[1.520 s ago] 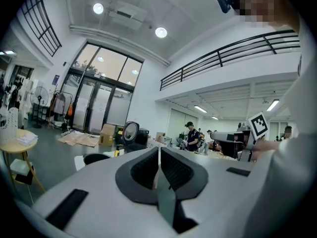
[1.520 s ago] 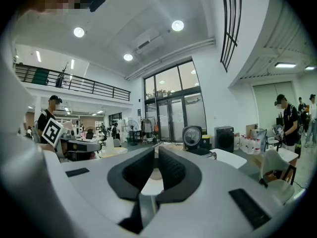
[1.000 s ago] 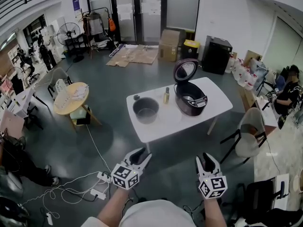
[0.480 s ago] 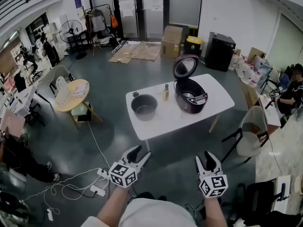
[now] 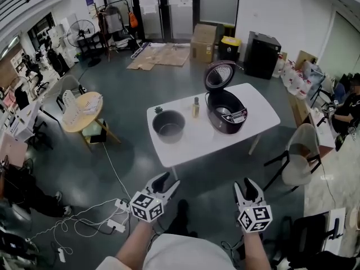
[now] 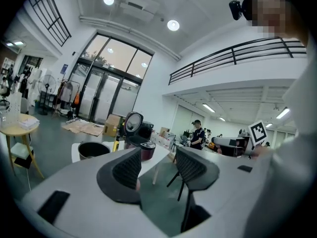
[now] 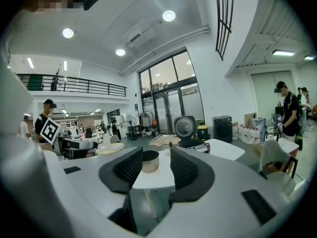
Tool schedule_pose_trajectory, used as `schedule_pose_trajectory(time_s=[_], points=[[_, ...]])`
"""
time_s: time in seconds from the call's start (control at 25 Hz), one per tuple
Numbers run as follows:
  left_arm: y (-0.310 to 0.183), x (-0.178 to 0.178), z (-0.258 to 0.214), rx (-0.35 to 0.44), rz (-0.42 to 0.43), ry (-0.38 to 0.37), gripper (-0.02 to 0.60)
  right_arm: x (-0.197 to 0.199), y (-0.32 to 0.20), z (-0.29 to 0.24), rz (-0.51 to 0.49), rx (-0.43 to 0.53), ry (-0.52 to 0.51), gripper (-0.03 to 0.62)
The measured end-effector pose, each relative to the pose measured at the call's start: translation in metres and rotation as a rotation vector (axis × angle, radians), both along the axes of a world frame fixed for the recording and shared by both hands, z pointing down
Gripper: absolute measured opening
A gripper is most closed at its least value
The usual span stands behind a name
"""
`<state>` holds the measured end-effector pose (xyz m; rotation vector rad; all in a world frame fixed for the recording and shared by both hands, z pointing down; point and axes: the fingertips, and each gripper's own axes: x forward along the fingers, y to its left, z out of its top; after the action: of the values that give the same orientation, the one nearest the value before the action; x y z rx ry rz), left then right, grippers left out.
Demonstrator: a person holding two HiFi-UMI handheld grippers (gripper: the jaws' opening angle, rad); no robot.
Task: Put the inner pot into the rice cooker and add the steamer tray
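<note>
**Both tools empty, desk ahead**

The left tool [image 5: 167, 180] is released, with nothing between its jaws. The right tool [image 5: 246, 184] has its jaws closing, also on nothing. The inner pot [image 5: 169, 126] sits upright on the left half of the desk [image 5: 197, 148], well apart from both tools and more in line with the left one. The rice cooker [image 5: 226, 117], lid raised, stands on the right half, ahead of the right tool. A small bottle [image 5: 196, 107] stands between them. No steamer tray can be made out.
</note>
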<state>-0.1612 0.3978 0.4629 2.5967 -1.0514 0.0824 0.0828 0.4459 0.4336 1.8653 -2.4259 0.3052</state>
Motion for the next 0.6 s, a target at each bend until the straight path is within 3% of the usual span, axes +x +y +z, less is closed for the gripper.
schedule_pose_trajectory(time_s=[0.6], points=[[-0.154,0.032,0.002,0.003,0.087,-0.012,0.241,0.015,-0.137,-0.004,0.061,-0.028,0.025,0.186]])
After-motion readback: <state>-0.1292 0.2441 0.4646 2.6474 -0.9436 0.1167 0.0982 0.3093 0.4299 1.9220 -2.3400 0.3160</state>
